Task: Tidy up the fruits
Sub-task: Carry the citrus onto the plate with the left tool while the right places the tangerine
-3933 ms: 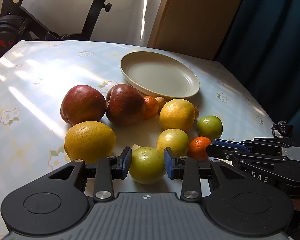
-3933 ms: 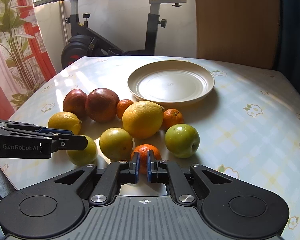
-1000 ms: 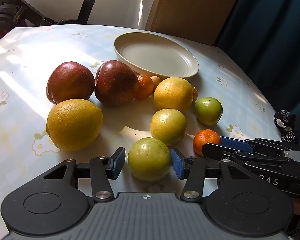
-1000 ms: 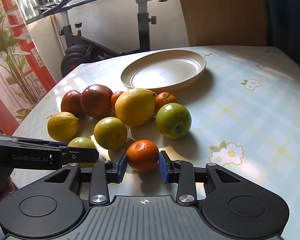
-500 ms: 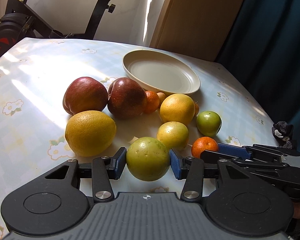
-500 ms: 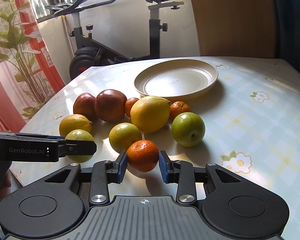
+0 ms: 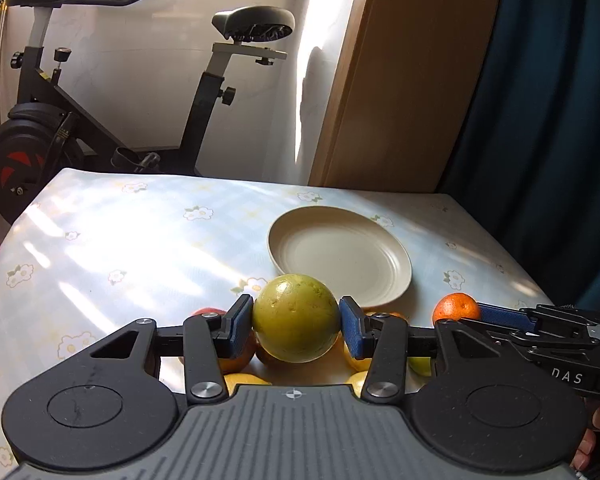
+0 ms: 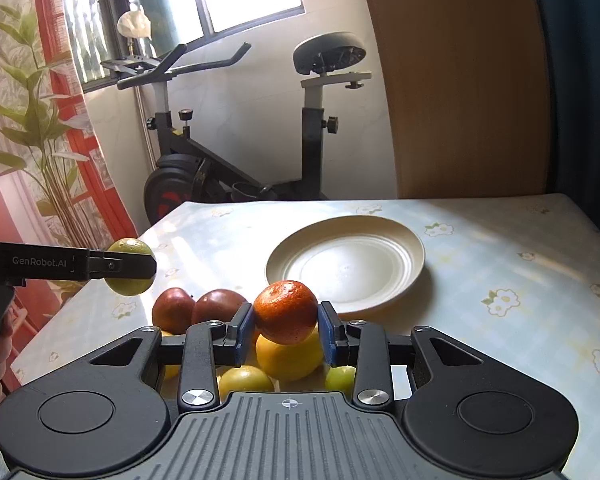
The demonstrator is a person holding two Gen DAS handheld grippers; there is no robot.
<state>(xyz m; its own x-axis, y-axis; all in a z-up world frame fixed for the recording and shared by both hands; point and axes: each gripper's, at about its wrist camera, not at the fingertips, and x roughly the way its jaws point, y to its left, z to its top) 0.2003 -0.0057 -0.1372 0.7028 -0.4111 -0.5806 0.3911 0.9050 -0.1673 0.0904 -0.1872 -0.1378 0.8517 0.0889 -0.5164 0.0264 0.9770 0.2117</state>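
My left gripper [image 7: 296,326] is shut on a green-yellow round fruit [image 7: 296,318] and holds it in the air above the fruit pile; the same fruit shows in the right wrist view [image 8: 130,266]. My right gripper [image 8: 286,326] is shut on a small orange tangerine [image 8: 286,312], also lifted; it shows in the left wrist view [image 7: 456,307]. An empty cream plate [image 7: 340,254] [image 8: 346,262] lies on the table beyond both. Below remain two red apples [image 8: 198,310], a big yellow citrus [image 8: 290,356] and small green-yellow fruits [image 8: 244,380], partly hidden by the grippers.
The table has a pale floral cloth [image 7: 120,248]. An exercise bike [image 7: 80,120] stands behind its far left edge. A wooden panel [image 7: 400,80] and a dark blue curtain [image 7: 560,100] are at the back right. A plant and red window frame [image 8: 52,160] are on the left.
Both grippers have risen from the table with their fruit, the left with the green-yellow fruit, the right with the tangerine. The views now tilt up toward the room.
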